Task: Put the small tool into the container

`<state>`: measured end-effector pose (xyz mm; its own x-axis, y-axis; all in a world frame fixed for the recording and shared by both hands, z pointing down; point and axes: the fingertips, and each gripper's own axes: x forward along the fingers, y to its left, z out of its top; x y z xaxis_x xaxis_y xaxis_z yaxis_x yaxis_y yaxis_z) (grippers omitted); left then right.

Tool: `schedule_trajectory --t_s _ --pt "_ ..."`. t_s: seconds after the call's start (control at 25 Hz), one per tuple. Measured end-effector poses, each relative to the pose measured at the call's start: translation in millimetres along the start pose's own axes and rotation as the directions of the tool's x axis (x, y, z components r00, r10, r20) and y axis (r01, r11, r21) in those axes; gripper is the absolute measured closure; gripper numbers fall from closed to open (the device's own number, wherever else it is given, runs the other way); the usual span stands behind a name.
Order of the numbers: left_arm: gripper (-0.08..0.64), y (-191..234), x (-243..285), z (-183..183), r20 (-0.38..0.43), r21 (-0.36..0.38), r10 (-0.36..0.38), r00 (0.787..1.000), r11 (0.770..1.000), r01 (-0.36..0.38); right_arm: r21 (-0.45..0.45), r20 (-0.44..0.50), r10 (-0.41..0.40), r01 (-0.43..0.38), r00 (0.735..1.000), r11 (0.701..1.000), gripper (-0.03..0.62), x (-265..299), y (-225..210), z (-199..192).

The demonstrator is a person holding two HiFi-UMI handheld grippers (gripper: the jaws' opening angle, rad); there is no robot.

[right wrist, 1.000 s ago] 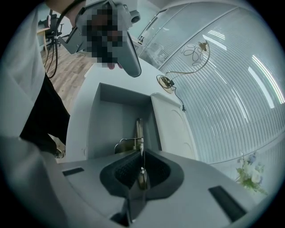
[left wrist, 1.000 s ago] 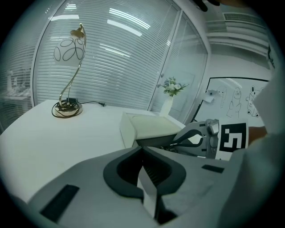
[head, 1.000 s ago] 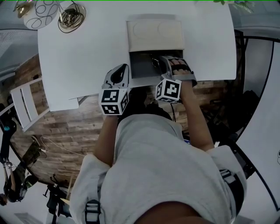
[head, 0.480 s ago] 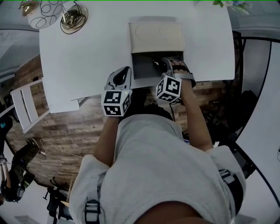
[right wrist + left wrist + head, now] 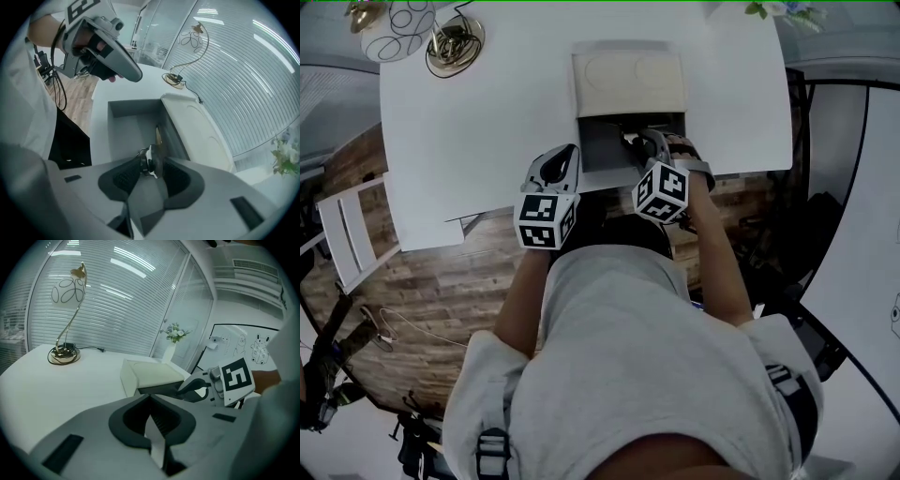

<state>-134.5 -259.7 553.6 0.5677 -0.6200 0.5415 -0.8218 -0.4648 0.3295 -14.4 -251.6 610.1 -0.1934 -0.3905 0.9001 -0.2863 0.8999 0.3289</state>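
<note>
- The white bench (image 5: 469, 141) carries the container (image 5: 600, 155) right at its near edge. A knock toward the person could push it over that edge.
- The container is a grey tray with a cream lid (image 5: 628, 82) that sits over its far half, so only the near half is open. A tool that drops too far back could catch on the lid's lip and never reach the floor of the tray.
- The right hand-held gripper (image 5: 642, 148) points steeply down into the open half. Its jaws have just been opening and now stand wide, with the pads clear of the tool between them.
- The left hand-held gripper (image 5: 561, 159) hovers just beside the tray's left wall. Its jaws are drawn nearly together, with only a sliver of bench showing between them, and they hold nothing. If it drifts sideways it would bump the tray.
- The small tool (image 5: 152, 160), metallic with a yellowish tip, sits between the right jaws over the tray floor, close to the lid's edge. I cannot tell whether it already rests on the floor. If it clings to a pad, a quick lift could drag it back out.
</note>
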Motion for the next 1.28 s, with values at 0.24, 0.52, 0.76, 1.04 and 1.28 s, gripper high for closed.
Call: schedule_trajectory --t_s 0.24,0.52,0.76,1.04,1.28 --pt "0.537 -10 -6 1 0.017 -0.007 0.013 1.000 1.000 -0.013 0.191 0.178 -0.076 0.042 0.981 0.981 0.545 -33 -14 11" --pt "0.537 -38 -10 5 0.054 -0.022 0.082 0.995 0.996 -0.081 0.620 0.386 -0.215 -0.079 0.897 0.781 0.568 -74 -33 2" --pt "0.537 -71 -20 30 0.132 0.018 0.100 0.986 0.994 -0.104 0.681 0.468 -0.373 -0.058 0.801 0.730 0.568 -122 -57 1" --pt "0.537 -112 -42 90 0.285 0.101 0.100 0.953 0.986 -0.133 0.706 0.535 -0.541 0.008 0.650 0.708 0.568 -200 -92 3" --pt "0.537 -126 -66 134 0.391 0.143 0.112 0.913 0.973 -0.181 0.739 0.546 -0.647 0.056 0.532 0.671 0.568 -261 -119 2"
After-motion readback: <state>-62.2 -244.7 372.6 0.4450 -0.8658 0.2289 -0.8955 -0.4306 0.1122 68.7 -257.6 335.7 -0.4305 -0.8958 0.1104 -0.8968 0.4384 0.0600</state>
